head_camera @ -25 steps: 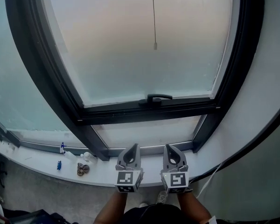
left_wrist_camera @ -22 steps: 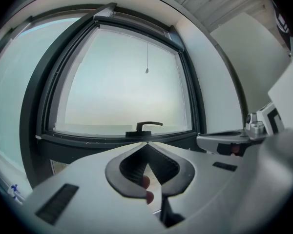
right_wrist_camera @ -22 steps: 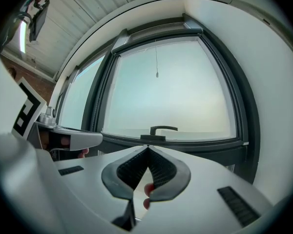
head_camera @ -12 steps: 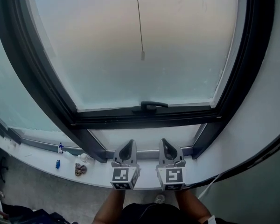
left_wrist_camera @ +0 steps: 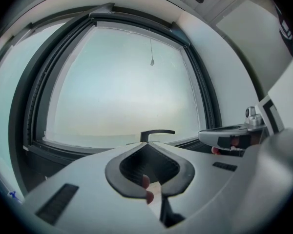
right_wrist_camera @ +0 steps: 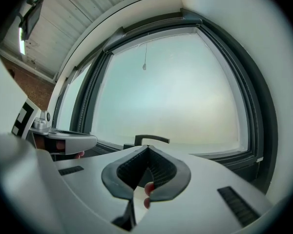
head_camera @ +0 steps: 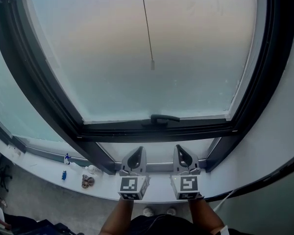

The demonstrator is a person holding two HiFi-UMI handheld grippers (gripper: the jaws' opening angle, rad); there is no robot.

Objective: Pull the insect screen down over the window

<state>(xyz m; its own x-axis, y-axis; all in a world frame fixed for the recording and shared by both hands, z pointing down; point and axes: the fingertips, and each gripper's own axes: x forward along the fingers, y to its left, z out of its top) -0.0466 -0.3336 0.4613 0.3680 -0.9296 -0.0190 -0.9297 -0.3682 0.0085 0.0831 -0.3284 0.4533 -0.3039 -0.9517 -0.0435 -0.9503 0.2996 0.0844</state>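
**Tongs.** The left gripper (head_camera: 138,153) and right gripper (head_camera: 179,151) each have their jaws pressed together with nothing between them. They sit side by side below the window handle (head_camera: 159,118), tips pointing up toward it and clear of the window frame (head_camera: 44,82).

**Task item.** A pull cord (head_camera: 147,28) hangs down the frosted pane (head_camera: 103,58), well above the window handle, and ends in a small toggle (head_camera: 152,65). This is judged to be the take-hold point for the insect screen. The cord looks thin, limp and light, so it is likely to swing aside or slip through the pads. A pinch just above the toggle would let the toggle act as a stop. The mesh is probably soft and easily skewed, which favours a straight downward pull.

**Not established.** The insect screen is not drawn over the pane. Its roll presumably lies far above the handle, cut off in the head view and indistinct in both gripper views. Small items (head_camera: 87,181) lie on the sill (head_camera: 39,166), down and left of the handle, too small to identify.
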